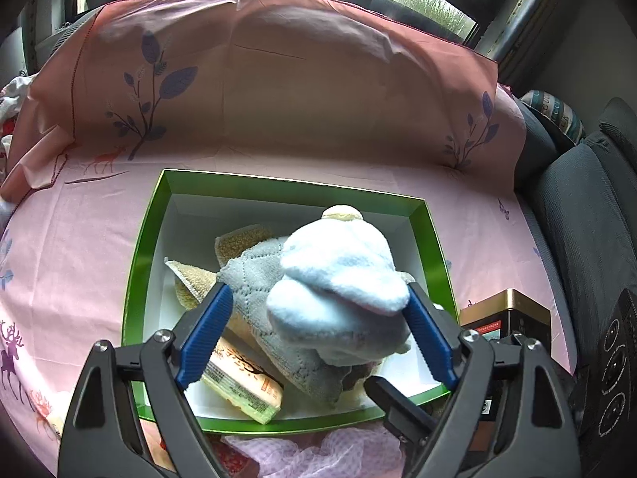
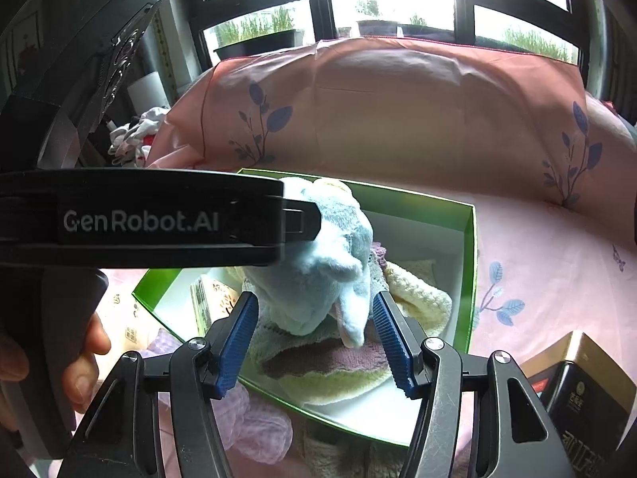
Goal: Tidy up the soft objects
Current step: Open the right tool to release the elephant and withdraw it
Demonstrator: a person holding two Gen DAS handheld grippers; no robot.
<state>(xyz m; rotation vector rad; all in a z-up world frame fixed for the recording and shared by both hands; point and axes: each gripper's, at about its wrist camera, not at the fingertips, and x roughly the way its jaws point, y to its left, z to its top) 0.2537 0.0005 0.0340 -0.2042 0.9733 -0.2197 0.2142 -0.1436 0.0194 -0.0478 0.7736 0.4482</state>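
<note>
A pale blue plush toy (image 1: pixel 338 279) lies on top of the pile in the green box (image 1: pixel 147 239), over a grey quilted cloth (image 1: pixel 254 279), beige knitted cloths (image 1: pixel 191 283) and a tissue packet (image 1: pixel 243 382). My left gripper (image 1: pixel 318 290) straddles the plush with its jaws wide; the left pad stands clear of it. In the right wrist view the plush (image 2: pixel 318 279) sits between the pads of my right gripper (image 2: pixel 315 298), which is open with gaps on both sides. Cream (image 2: pixel 418 294) and purple (image 2: pixel 318 358) cloths lie under it. The left gripper's body (image 2: pixel 139 219) crosses that view.
A gold and black tin (image 1: pixel 505 310) stands right of the box on the pink sheet (image 1: pixel 79 259). Lilac mesh fabric (image 1: pixel 318 450) lies in front of the box. A pink draped backrest (image 1: pixel 318 99) rises behind. A grey seat (image 1: pixel 589 219) is at the right.
</note>
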